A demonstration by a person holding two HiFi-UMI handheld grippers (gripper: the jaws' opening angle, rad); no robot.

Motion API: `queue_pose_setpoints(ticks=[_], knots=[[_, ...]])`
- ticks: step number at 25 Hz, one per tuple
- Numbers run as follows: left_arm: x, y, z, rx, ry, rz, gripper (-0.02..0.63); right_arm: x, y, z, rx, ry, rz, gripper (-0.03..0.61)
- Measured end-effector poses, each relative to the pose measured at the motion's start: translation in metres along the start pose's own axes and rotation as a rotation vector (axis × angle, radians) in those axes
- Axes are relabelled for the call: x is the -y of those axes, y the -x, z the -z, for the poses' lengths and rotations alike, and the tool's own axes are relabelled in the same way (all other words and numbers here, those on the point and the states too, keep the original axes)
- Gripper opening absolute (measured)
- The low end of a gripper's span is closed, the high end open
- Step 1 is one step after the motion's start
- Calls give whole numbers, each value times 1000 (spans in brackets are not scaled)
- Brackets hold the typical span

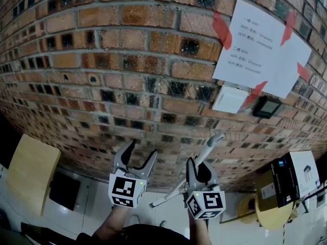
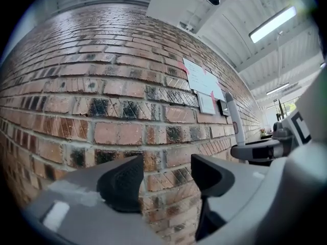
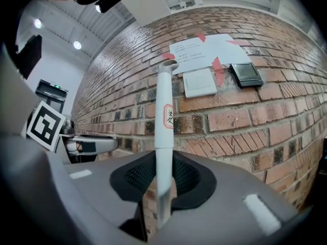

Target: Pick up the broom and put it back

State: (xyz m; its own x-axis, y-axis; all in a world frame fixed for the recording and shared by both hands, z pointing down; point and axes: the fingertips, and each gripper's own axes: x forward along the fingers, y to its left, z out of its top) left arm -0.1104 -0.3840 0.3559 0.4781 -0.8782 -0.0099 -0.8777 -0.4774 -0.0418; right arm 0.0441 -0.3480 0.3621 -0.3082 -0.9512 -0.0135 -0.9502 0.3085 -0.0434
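Right gripper view: broom (image 3: 164, 106) inside tool (image 3: 162, 180)

Brick wall (image 1: 127, 60) close ahead (paper notice (image 1: 258, 45) flat on it), broom handle (image 1: 204, 157) slanting toward it from the right tool (image 1: 196, 171), clear gap toward the left tool (image 1: 141, 152), boxes (image 1: 288, 180) low right, wooden panel (image 1: 31, 170) low left, open floor (image 1: 94, 208) between.

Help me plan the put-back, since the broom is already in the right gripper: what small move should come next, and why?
Probably ease the broom handle toward the brick wall until it rests there, without letting go. The right gripper is shut on the handle, whose top stands near the bricks; whether it touches them cannot be told. The left gripper is open and empty.
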Motion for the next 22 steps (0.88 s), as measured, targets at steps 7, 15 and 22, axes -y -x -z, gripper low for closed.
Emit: queue_pose_setpoints(ticks=[7, 15, 22], knots=[[21, -6, 16, -37, 5, 73, 299, 13, 13, 36, -80, -27, 55, 88], [83, -25, 43, -76, -15, 255, 299, 44, 45, 65, -97, -58, 122, 87], [150, -45, 72, -137, -8, 434, 299, 86, 85, 83, -93, -94, 200, 87]])
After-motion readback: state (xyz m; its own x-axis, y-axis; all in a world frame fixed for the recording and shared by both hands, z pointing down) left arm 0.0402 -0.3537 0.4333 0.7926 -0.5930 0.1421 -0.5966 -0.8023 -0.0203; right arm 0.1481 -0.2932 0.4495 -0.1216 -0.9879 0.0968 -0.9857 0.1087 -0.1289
